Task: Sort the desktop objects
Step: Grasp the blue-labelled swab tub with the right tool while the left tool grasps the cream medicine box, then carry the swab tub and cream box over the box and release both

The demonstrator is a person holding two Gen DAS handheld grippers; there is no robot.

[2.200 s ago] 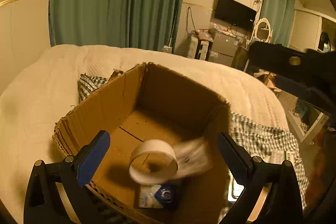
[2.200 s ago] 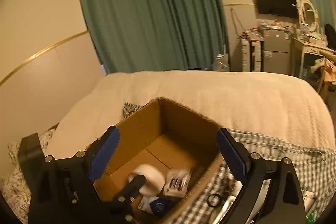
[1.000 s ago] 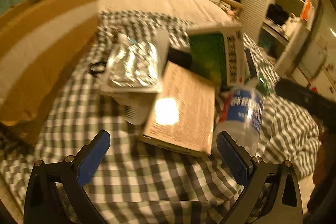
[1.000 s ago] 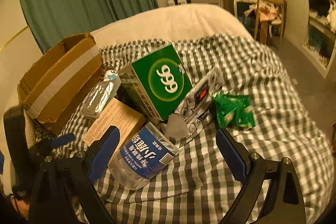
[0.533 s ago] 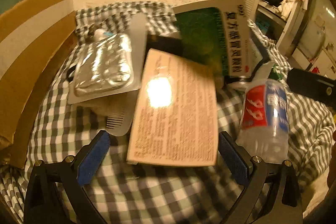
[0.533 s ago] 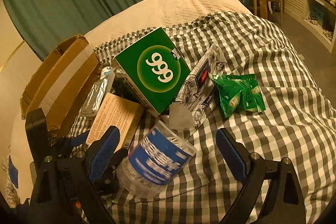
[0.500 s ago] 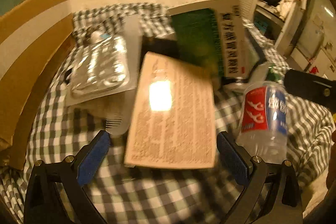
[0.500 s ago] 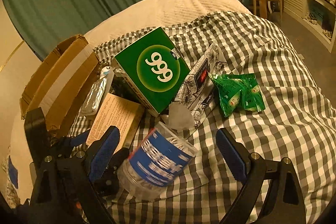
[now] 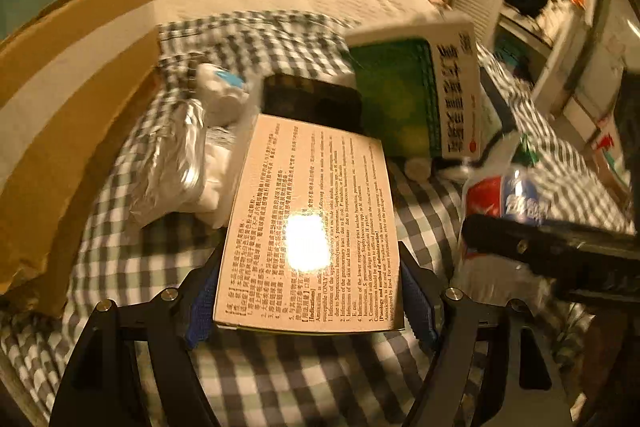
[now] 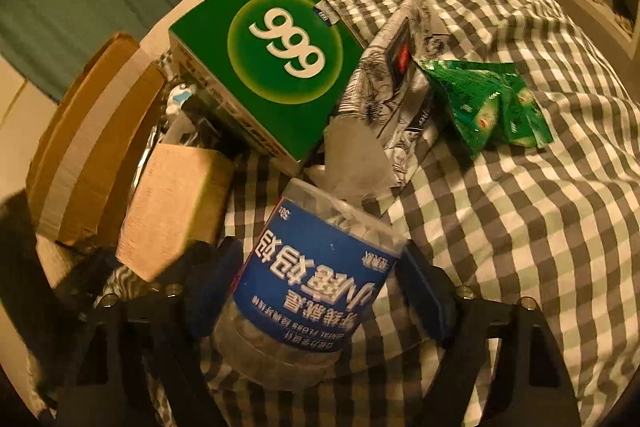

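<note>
Crowding both my claws is a pile on the grey-and-white checked cloth (image 10: pixel 520 211). My left claw (image 9: pixel 308 301) is clenched on the near end of a flat tan cardboard box printed with black text (image 9: pixel 312 211), blue pads pressed to its two long edges. Just beyond it lies a dark flat object (image 9: pixel 316 103), with a crinkled silver foil blister pack (image 9: pixel 172 163) off to its left. Ahead and to its right a green "999" medicine box (image 10: pixel 268 55) leans tilted over the heap.

My right claw (image 10: pixel 320 299) grasps a clear plastic tub with a blue label (image 10: pixel 316 287), lying on its side between the pads. Past it sit a black-and-white patterned packet (image 10: pixel 396 99) and, further right, green sachets (image 10: pixel 492 107).

Far left of both claws stands a brown cardboard box with a pale tape stripe (image 9: pixel 60 115); I cannot see inside it.
</note>
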